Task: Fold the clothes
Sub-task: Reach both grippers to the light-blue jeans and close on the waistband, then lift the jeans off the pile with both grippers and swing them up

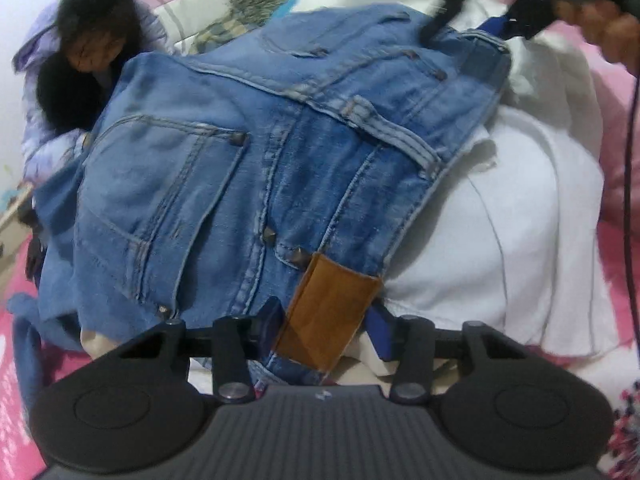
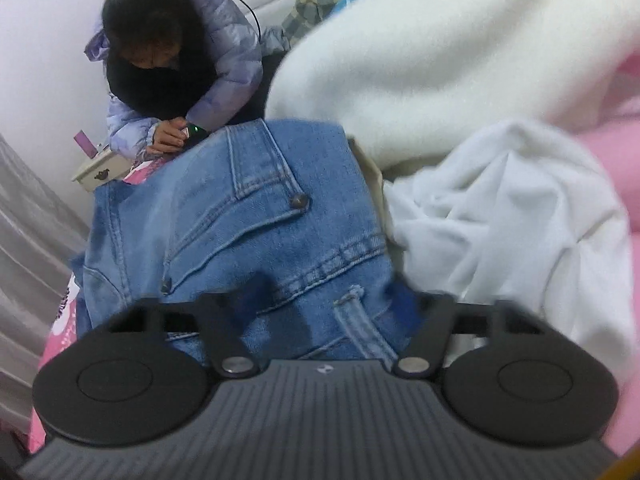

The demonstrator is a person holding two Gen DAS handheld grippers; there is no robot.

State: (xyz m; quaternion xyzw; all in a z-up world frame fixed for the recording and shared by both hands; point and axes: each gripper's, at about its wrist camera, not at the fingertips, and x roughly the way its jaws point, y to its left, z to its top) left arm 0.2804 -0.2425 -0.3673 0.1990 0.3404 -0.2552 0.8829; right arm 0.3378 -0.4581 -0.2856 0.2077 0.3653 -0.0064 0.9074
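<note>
The jeans (image 1: 248,168) are light-to-mid blue denim with paler worn patches, double-stitched seams, dark metal rivets at the pocket corners and a belt loop on the waistband. They fill the middle of the left wrist frame, lying back side up across a heap of white clothing (image 1: 532,248) on pink bedding (image 1: 616,128).

Only the left wrist view shows the tan leather patch (image 1: 328,320) on the waistband, low in the centre. The left gripper (image 1: 326,322) has a blue finger (image 1: 270,312) on each side of that patch, and the waistband runs between them; they appear to be pinching it, though the cloth hides the contact itself. In the upper right corner of the same frame a hand (image 1: 600,20) grips the dark body of the other tool, whose tip meets the far end of the waistband.

The right wrist view shows the jeans (image 2: 248,220) from that end: a rear pocket with its rivet and a belt loop at lower centre. The right gripper (image 2: 328,304) has its blue fingers set fairly wide either side of the waistband. This view alone shows a fluffy white sweater (image 2: 440,48) across the upper right, and, more clearly, a seated person in a lilac jacket (image 2: 168,60) at upper left
</note>
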